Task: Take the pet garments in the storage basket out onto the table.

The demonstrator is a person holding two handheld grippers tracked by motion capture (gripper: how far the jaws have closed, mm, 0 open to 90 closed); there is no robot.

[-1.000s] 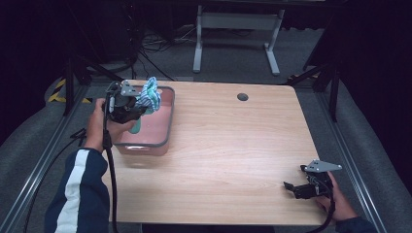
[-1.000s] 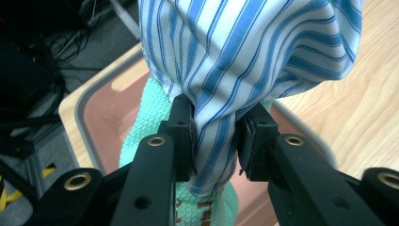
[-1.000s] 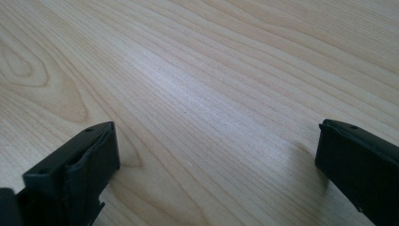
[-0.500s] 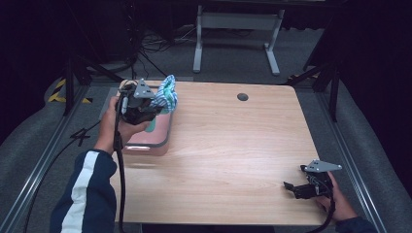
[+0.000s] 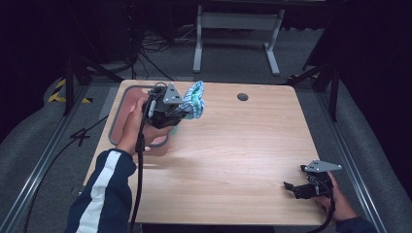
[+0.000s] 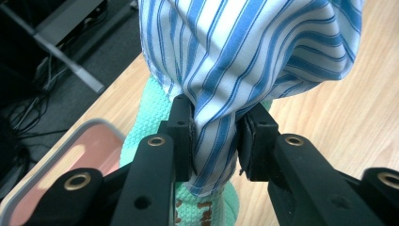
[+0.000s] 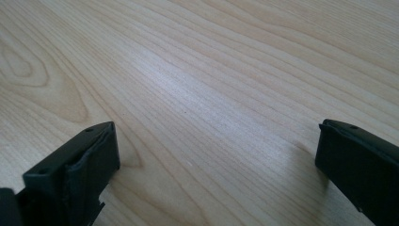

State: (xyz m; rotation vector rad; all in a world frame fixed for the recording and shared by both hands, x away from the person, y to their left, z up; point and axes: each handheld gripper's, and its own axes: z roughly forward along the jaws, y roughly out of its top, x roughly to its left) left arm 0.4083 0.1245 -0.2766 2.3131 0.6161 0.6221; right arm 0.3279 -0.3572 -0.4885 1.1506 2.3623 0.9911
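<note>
My left gripper is shut on a blue-and-white striped cloth, held up over the table just right of the pink bin. In the left gripper view the striped cloth bunches between the two black jaws, my left gripper pinching it. A mint green knitted cloth hangs with it, behind and below. My right gripper rests low at the table's near right corner, jaws wide apart. In the right gripper view my right gripper is open over bare wood with nothing between the fingers.
The pink bin has a grey rim and stands at the table's far left. A dark round hole is in the wooden tabletop near the far edge. A metal stand and cables lie on the floor beyond.
My left gripper has carried the striped and green cloths rightward, from above the bin to past its right edge. The right gripper has stayed put.
</note>
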